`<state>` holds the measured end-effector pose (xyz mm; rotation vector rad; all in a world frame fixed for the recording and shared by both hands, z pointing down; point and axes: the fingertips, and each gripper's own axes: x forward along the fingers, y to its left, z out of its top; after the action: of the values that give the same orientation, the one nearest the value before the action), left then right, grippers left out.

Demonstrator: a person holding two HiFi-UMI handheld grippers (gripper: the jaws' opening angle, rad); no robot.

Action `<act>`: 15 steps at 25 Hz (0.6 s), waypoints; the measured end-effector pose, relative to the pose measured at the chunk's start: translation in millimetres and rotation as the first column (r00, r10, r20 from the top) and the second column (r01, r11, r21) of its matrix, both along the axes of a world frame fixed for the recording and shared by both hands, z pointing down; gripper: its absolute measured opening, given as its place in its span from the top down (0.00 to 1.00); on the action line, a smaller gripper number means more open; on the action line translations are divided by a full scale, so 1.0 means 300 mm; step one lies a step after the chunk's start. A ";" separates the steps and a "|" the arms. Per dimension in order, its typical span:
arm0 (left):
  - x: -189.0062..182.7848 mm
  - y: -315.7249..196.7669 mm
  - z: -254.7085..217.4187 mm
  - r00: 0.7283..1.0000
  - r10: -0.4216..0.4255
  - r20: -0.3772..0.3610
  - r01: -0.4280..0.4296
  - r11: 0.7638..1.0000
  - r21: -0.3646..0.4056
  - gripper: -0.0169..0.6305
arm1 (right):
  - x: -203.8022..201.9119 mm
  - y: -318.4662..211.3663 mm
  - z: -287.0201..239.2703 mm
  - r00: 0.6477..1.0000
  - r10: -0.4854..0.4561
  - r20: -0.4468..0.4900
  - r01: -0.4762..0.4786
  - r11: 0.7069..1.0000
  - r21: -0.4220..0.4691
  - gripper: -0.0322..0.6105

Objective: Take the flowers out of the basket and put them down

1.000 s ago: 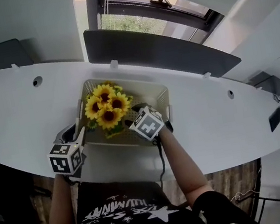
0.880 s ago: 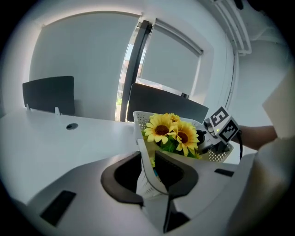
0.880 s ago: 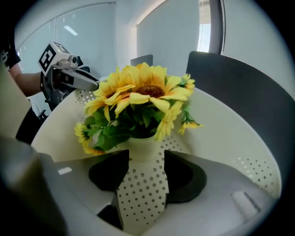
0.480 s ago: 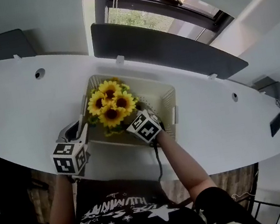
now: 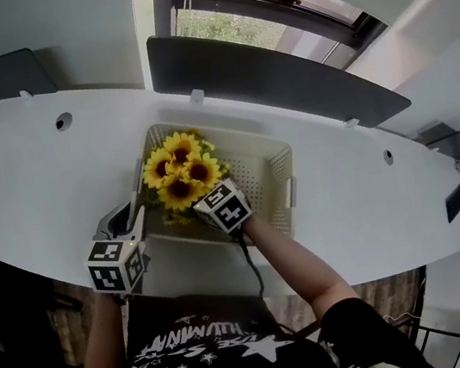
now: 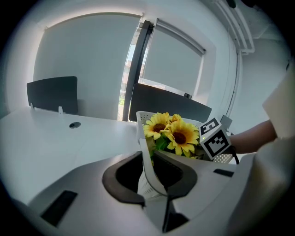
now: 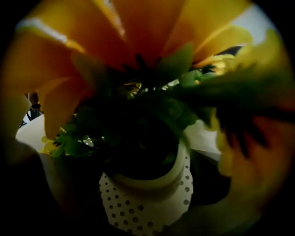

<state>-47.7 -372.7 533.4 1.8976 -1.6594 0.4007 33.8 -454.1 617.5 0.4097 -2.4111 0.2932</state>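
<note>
The white basket (image 5: 272, 165) sits on the desk (image 5: 29, 182), and the sunflowers (image 5: 178, 172) stand in its left end. The left tool (image 6: 147, 162) is at the basket's left wall. Its jaws have just been closing and pinch that wall between them. The right tool (image 5: 210, 203) reaches in over the basket's near rim, under the blooms. Its jaws have just been opening and stand wide, with leaves and stems between them, ungripped.
</note>
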 end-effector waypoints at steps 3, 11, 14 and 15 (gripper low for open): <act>0.004 -0.003 0.005 1.000 0.006 -0.002 -0.006 1.000 -0.002 0.86 | -0.024 0.013 0.005 0.999 -0.016 -0.029 0.017 1.000 0.023 0.08; 0.022 0.019 -0.005 1.000 -0.007 -0.005 0.007 1.000 0.003 0.86 | -0.085 -0.007 -0.010 0.999 -0.016 0.049 0.013 0.998 0.062 0.09; 0.019 0.025 -0.004 1.000 -0.016 -0.013 0.016 1.000 0.011 0.86 | -0.095 -0.002 -0.009 0.999 -0.033 0.041 0.030 0.998 0.061 0.09; 0.015 0.025 -0.005 1.000 -0.020 -0.018 0.020 1.000 0.014 0.86 | -0.098 -0.002 -0.010 0.999 -0.033 0.039 0.030 0.998 0.060 0.09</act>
<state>-43.3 -365.1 532.0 1.8875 -1.6728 0.3645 4.4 -454.7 614.5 0.3957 -2.4680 0.2180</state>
